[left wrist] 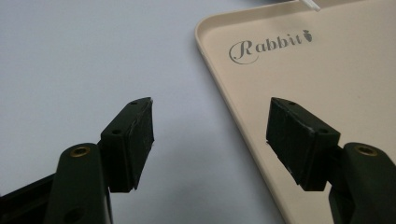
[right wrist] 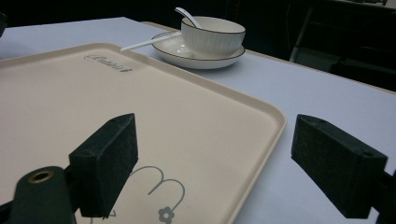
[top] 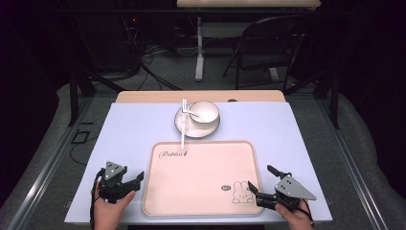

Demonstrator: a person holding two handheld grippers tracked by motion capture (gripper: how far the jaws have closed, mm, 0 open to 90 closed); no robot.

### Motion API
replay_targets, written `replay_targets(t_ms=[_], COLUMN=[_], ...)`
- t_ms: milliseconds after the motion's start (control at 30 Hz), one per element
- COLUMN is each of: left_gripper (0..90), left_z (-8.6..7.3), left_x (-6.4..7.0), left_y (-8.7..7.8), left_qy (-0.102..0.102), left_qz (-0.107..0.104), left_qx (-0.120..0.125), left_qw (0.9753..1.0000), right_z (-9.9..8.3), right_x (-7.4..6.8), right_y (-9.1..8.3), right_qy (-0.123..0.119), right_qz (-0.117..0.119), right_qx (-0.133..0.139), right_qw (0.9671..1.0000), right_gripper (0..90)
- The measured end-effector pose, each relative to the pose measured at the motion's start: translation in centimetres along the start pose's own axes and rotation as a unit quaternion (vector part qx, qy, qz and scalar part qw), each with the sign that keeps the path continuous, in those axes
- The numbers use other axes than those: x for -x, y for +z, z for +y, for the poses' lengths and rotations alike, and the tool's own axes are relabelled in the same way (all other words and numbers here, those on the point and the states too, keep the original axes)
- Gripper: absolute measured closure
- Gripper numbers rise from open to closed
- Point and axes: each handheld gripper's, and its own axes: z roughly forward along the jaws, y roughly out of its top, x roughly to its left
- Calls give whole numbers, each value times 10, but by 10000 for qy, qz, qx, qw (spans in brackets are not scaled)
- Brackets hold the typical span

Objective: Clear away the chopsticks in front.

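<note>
A cream tray (top: 201, 177) printed with "Rabbit" and a bunny drawing lies at the table's front centre. Behind it a white bowl (top: 204, 111) with a white spoon (top: 191, 113) stands on a white plate (top: 192, 128), and a thin white stick (top: 183, 125) leans from the plate onto the tray's far edge. My left gripper (top: 136, 184) is open, its jaws straddling the tray's left rim (left wrist: 233, 102). My right gripper (top: 262, 181) is open too, its jaws set either side of the tray's right rim (right wrist: 275, 123). Bowl (right wrist: 212, 35) and stick (right wrist: 149, 43) lie beyond it.
A pale blue mat (top: 129, 129) covers the table. Past the far edge stand a folding chair (top: 268, 48), a table leg (top: 199, 48) and cables on the floor. Dark frame posts flank the table on both sides.
</note>
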Motion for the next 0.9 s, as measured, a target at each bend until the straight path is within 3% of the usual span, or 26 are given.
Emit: replay_targets(t_ms=[500,733,900], left_gripper=[306,301,301], left_z=[0,3,13], left_x=[-3,-1,1], left_y=[-1,2,4], left_qy=[-154,-264,-209], left_qz=[45,-148,-269], left_qx=[-186,-352,-511], left_qw=[9997,9989,9981], right_z=[3,4,3], right_x=[-3,-5,-6], right_y=[3,0,2], right_qy=[-96,-142,-107], right_qz=[266,241,238], right_qx=[78,97,55], right_qw=[9996,9996,9996], right_gripper=[140,140,140])
